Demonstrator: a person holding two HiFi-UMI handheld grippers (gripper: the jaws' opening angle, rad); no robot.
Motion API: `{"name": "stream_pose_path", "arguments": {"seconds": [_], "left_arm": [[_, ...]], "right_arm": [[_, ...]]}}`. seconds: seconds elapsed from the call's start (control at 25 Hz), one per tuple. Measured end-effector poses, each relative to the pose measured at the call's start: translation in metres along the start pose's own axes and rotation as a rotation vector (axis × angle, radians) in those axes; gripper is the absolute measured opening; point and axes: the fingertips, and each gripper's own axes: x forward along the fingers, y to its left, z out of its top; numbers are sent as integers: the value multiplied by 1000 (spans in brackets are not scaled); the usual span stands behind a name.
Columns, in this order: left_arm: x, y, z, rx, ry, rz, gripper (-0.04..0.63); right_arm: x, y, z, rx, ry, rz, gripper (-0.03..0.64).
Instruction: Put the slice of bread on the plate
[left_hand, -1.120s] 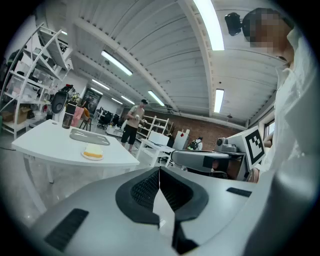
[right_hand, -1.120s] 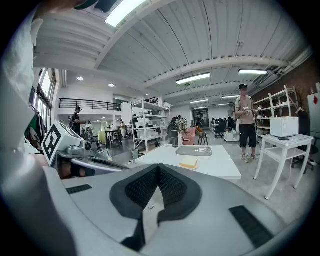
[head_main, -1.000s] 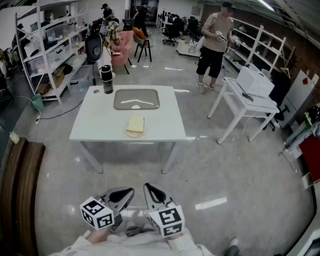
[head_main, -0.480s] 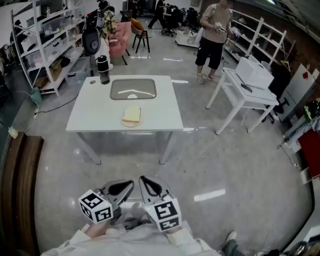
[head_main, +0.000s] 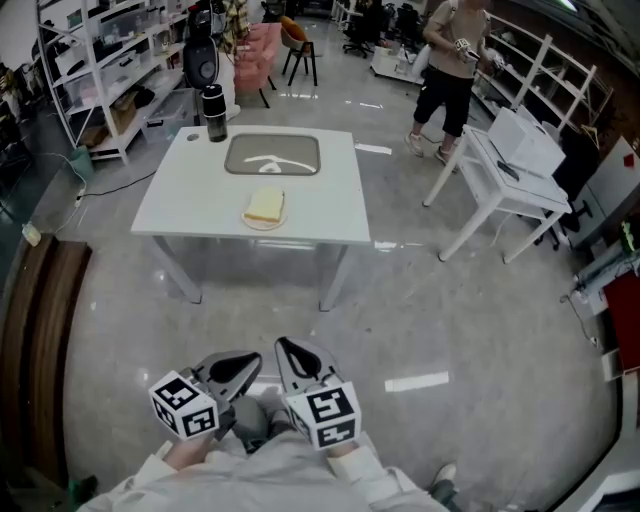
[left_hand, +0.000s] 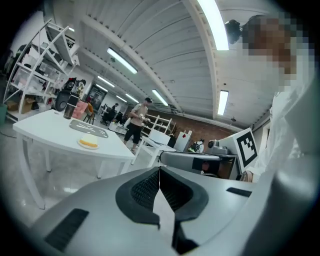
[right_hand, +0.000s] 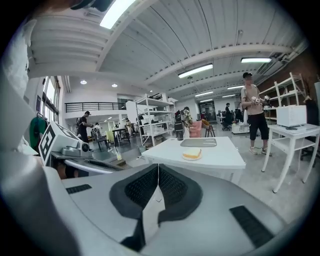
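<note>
The left tongs and right tongs are noted closed, empty; bread, lying on plate, is judged light, soft, best pinched gently at crust edge.

Lighting: bright, even, from ceiling strip lights; pale glare streaks on the polished floor. Distortion: strong fisheye bending at every edge, dark vignetted corners in both gripper views. Focus: nearest foreground seemingly slightly soft, distance sharp.
</note>
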Motion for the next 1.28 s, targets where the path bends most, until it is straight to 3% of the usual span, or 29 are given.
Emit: {"name": "stream_pose_path", "arguments": {"seconds": [0.2,0.52,0.8,1.08,1.28], "left_arm": [[10,0,-7,-60,-16,12,9],[36,43,14,-78,-35,29,9],[64,108,45,-71,-6,20,9],[91,183,93,-31,52,-18,9],[108,236,131,-11,1,-4,9]], "right_arm": [[-9,-12,-8,5,1,29,15],[28,-44,2,31,-12,26,15],[88,-75,21,34,18,0,15],[159,-108,67,34,11,-70,15],[202,-132,82,58,22,-123,15]]}}
